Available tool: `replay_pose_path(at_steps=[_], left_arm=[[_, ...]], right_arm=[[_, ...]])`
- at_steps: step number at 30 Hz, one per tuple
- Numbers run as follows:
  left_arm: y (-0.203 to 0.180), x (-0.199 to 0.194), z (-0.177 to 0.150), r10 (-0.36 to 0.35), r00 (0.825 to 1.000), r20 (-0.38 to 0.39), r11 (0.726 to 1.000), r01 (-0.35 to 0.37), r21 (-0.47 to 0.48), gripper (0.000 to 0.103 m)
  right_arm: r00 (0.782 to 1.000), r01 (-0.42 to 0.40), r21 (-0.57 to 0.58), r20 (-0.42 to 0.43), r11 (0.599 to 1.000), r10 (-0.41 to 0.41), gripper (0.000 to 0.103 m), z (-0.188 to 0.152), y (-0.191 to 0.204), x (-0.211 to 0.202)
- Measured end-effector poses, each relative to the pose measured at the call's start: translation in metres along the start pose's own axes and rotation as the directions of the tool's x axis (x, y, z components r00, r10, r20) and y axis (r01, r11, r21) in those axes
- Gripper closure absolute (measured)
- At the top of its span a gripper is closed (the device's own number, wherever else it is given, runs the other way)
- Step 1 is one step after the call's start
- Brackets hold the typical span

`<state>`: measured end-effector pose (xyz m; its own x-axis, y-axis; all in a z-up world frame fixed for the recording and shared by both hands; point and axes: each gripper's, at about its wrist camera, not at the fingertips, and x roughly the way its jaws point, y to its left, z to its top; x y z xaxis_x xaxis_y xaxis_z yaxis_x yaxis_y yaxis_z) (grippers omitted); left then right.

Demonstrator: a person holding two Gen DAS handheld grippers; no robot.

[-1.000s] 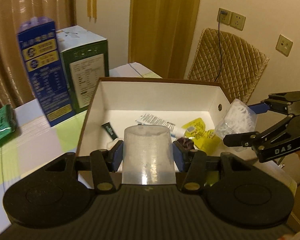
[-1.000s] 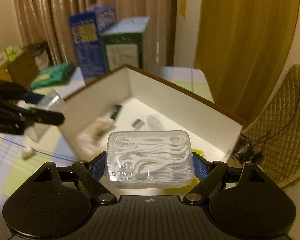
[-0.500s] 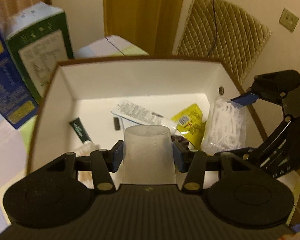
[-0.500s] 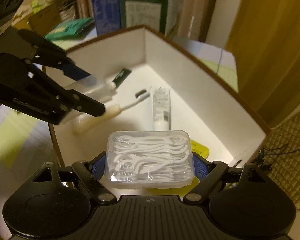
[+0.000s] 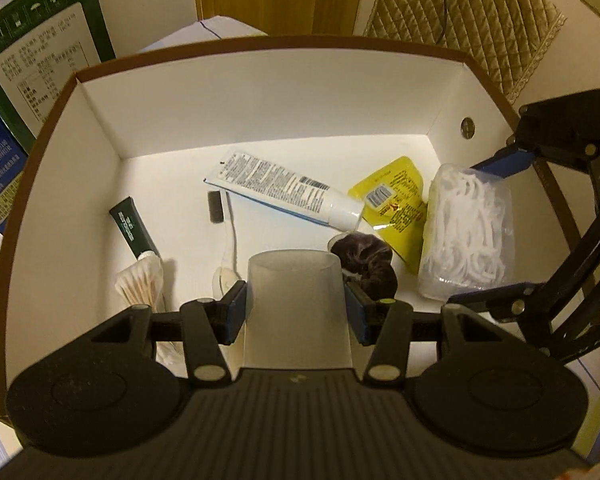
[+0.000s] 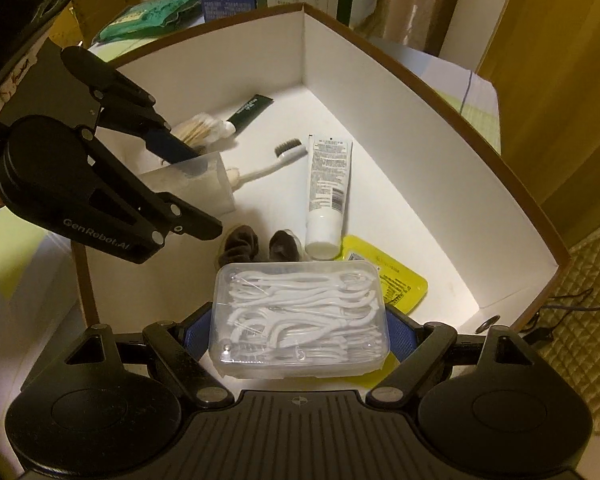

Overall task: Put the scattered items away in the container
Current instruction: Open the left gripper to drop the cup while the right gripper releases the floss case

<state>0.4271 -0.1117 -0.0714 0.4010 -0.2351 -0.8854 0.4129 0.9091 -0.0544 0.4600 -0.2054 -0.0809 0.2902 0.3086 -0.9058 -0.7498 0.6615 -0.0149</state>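
Two grippers hang over the white box (image 5: 260, 92), each clamped on an item.
Left gripper (image 5: 296, 306) grips a frosted cup (image 5: 296, 312); right gripper (image 6: 300, 332) grips a floss-pick case (image 6: 300, 320) (toothpaste (image 6: 326, 184) lies ahead).

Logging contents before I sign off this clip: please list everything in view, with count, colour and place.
Box: 1, white inside, brown rim, on the table.
Large tube: 1, white, box floor.
Small tube: 1, dark green, left part of the floor.
Toothbrush: 1, white, dark bristles, beside the large tube.
Cotton swabs: 1 bundle, pale, by the small tube.
Sachet: 1, yellow, right part of the floor.
Scrunchie: 1, dark, floor centre.
Cup: 1, frosted clear, held over the box.
Floss pick case: 1, clear, white picks, held over the box.
Cartons: 2, green and blue, behind the box.
Packet: 1, green, on the table.
Left gripper: black, jaws shut on the cup.
Right gripper: black, jaws shut on the case.
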Motion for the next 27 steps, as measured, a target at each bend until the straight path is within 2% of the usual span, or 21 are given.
replay_pose_path(at_steps=[6, 13, 23, 25, 27], left_arm=[[0.001, 0.001, 0.000, 0.006, 1.000, -0.003, 1.000, -0.006, -0.012, 0.056], [0.004, -0.003, -0.001, 0.014, 1.000, 0.005, 1.000, -0.013, -0.027, 0.045], [0.012, -0.016, -0.005, 0.052, 0.998, 0.027, 0.998, -0.051, -0.045, 0.041], [0.013, -0.018, -0.005, 0.055, 0.998, 0.032, 0.997, -0.053, -0.053, 0.036], [0.015, -0.021, -0.006, 0.061, 0.997, 0.037, 0.997, -0.058, -0.055, 0.034]], right_arm=[[1.000, -0.002, 0.002, -0.003, 1.000, 0.002, 0.020, -0.001, -0.003, 0.000], [1.000, -0.007, -0.009, 0.000, 1.000, 0.007, 0.020, -0.001, -0.002, 0.002], [1.000, -0.029, -0.052, 0.006, 0.998, 0.029, 0.020, -0.001, 0.008, 0.003], [1.000, -0.024, -0.038, 0.013, 0.999, 0.024, 0.019, 0.001, 0.007, 0.003], [0.999, -0.029, -0.023, 0.019, 0.999, 0.030, 0.013, 0.001, 0.007, 0.001]])
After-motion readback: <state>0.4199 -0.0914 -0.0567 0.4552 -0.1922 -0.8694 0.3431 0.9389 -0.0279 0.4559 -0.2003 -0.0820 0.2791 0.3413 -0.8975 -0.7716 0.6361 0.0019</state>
